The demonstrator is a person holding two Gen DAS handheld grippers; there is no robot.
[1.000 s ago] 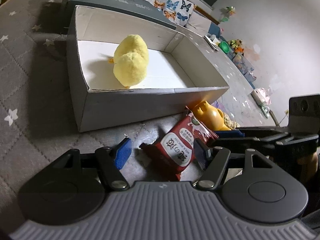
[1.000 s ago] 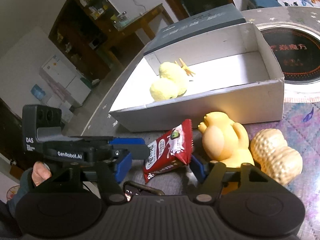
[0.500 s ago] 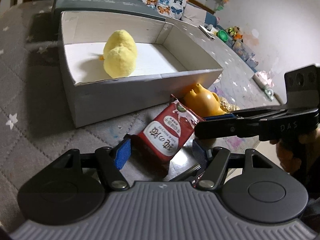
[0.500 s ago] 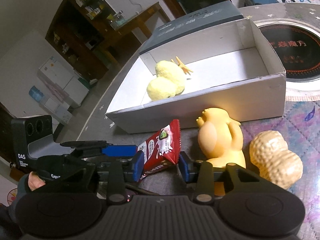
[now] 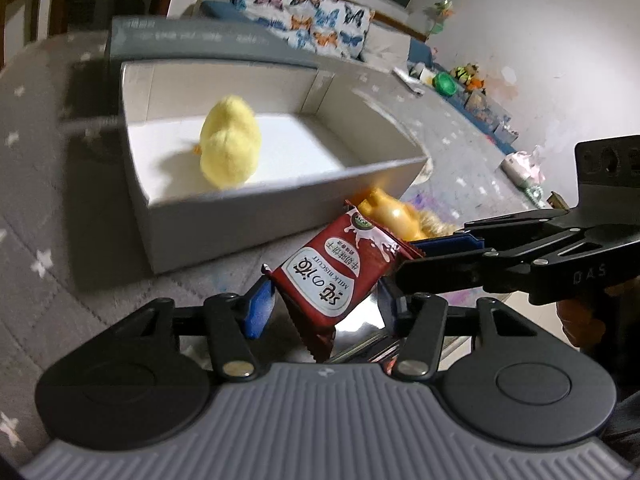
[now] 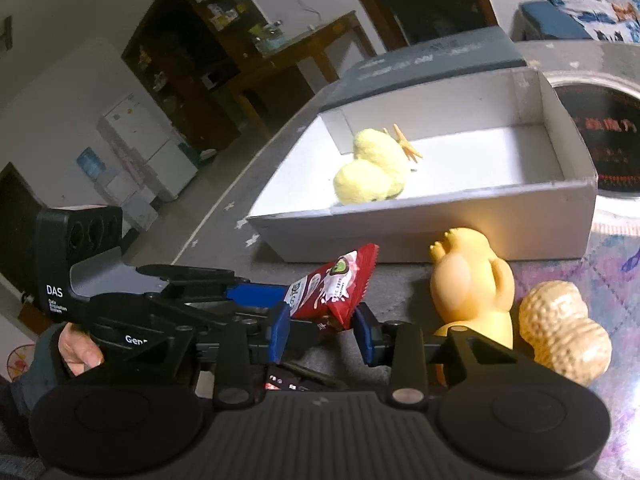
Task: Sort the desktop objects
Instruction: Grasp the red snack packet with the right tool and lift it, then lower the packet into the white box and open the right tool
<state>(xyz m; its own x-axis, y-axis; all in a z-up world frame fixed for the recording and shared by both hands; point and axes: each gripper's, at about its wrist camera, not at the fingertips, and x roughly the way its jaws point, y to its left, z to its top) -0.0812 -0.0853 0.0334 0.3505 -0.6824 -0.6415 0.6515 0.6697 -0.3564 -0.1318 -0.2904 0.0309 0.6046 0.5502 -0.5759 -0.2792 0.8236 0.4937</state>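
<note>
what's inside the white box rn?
Only a yellow plush chick lies in the box. Its near wall hides a strip of the floor.

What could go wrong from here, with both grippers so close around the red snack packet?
1. Both the left gripper and the right gripper crowd the red biscuit packet; they could collide or tug it between them.
2. The packet is tilted and seems held only near one end, so it might slip before reaching the white box.
3. The orange toy sits nearby and could get knocked.
</note>
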